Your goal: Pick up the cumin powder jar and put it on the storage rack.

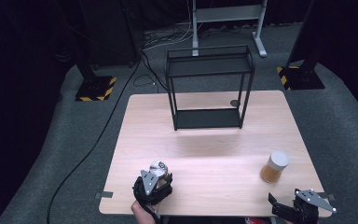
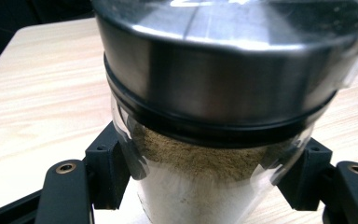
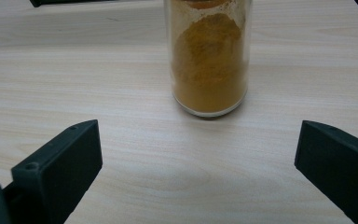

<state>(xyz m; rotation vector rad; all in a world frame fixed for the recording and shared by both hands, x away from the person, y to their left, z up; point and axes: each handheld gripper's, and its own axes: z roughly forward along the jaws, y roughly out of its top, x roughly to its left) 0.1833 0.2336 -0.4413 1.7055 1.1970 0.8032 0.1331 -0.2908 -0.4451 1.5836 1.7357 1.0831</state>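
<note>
A glass spice jar (image 2: 205,168) with a shiny metal lid (image 1: 158,167) and greenish-brown powder sits between the jaws of my left gripper (image 1: 157,176), which is shut on it, both pads (image 2: 107,172) pressing its clear wall. It is at the table's near left, held a little above the wood. A second jar (image 1: 274,167) of orange powder (image 3: 208,70) with a pale lid stands upright at the near right. My right gripper (image 3: 196,172) rests open just short of that jar, apart from it, by the table's front edge (image 1: 303,207).
A black two-tier wire rack (image 1: 209,88) stands at the far middle of the light wooden table (image 1: 205,149). A small dark disc (image 1: 235,103) lies beside the rack's right leg. Cables and stand bases are on the grey floor beyond.
</note>
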